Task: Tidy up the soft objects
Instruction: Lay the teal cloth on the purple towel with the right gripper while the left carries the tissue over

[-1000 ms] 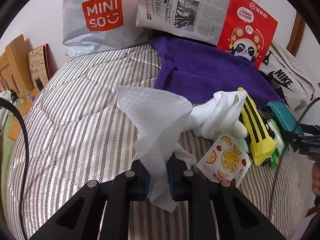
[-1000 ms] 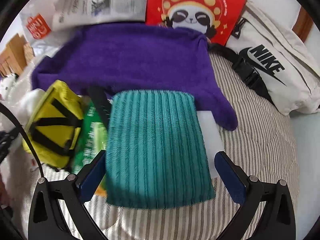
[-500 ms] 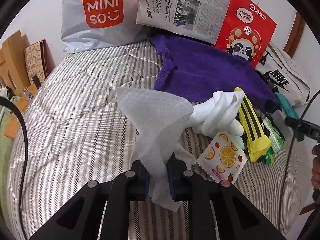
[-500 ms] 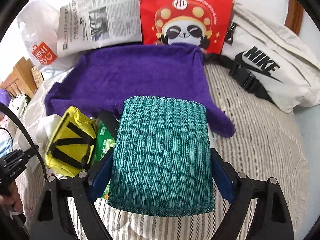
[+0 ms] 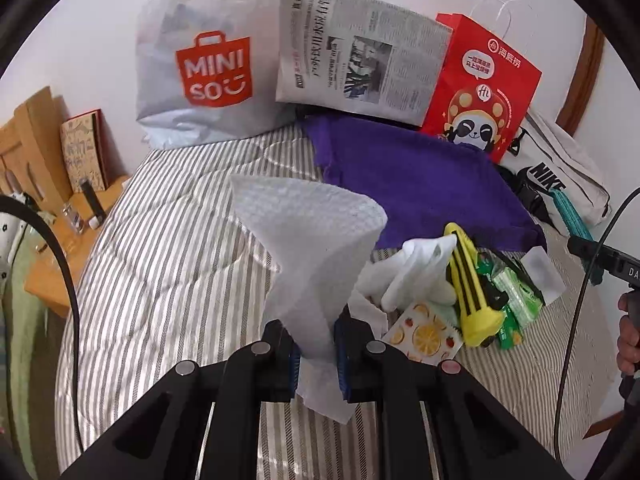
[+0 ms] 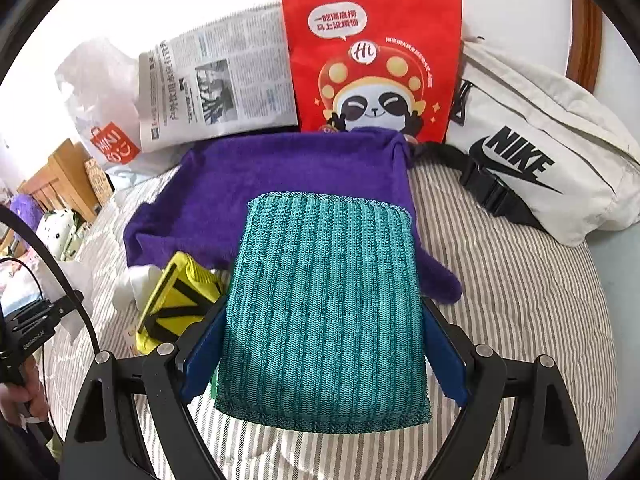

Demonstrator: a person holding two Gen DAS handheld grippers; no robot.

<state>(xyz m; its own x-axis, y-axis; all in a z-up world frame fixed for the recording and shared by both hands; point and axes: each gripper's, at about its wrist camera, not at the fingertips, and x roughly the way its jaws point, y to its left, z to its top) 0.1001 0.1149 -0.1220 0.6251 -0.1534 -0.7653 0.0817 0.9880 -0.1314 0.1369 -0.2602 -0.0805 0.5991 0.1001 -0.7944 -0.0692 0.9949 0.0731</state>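
My left gripper [image 5: 316, 354] is shut on a white paper towel [image 5: 316, 236], which stands up above the striped bed [image 5: 168, 280]. My right gripper [image 6: 324, 354] is shut on a teal ribbed sponge pad [image 6: 324, 308] and holds it above the bed; the pad also shows edge-on in the left wrist view [image 5: 570, 210]. A purple towel [image 5: 420, 184] lies spread behind. A white glove [image 5: 420, 276], a yellow pouch [image 5: 474, 280], green packets [image 5: 516, 300] and a fruit-print sachet [image 5: 424, 338] lie in a pile on the bed.
A MINISO bag [image 5: 208, 64], a newspaper [image 5: 360, 68], a red panda bag [image 5: 480, 92] and a white Nike bag [image 6: 536, 152] line the back wall. A wooden shelf with a book [image 5: 82, 156] stands at the left.
My right gripper closed on the teal pad and lifted it off the bed. My left gripper rose and drew back with the paper towel still in it.
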